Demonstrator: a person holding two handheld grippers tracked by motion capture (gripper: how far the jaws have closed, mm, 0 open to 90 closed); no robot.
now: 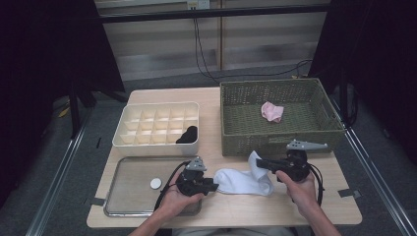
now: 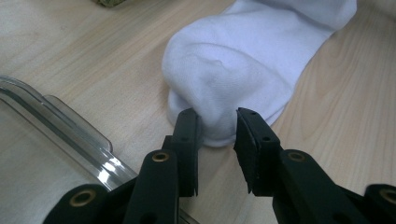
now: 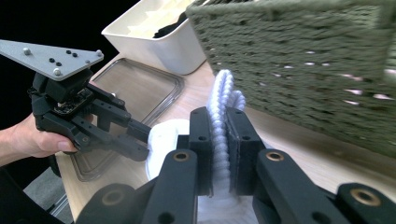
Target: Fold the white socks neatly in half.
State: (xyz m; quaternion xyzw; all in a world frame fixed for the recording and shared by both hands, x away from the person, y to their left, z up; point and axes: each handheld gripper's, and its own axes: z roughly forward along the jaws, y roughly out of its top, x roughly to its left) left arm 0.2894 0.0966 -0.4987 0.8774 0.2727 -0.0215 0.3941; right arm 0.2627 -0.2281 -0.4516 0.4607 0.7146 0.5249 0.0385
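Observation:
A white sock (image 1: 243,181) lies on the wooden table between my two grippers. My left gripper (image 1: 215,186) is at its toe end. In the left gripper view its jaws (image 2: 217,123) pinch the rounded toe of the white sock (image 2: 233,60), which rests on the table. My right gripper (image 1: 259,162) is at the other end and holds the cuff lifted off the table. In the right gripper view the ribbed cuff (image 3: 224,93) stands upright, squeezed between its jaws (image 3: 218,119). The left gripper (image 3: 140,137) shows there too, held by a hand, with its tips at the sock.
A green wicker basket (image 1: 265,140) stands just behind the right gripper, with a pink cloth (image 1: 272,111) inside. A white divided box (image 1: 157,125) at the back left holds a black sock (image 1: 187,134). A clear tray (image 1: 133,172) at the front left carries a small white disc (image 1: 156,183).

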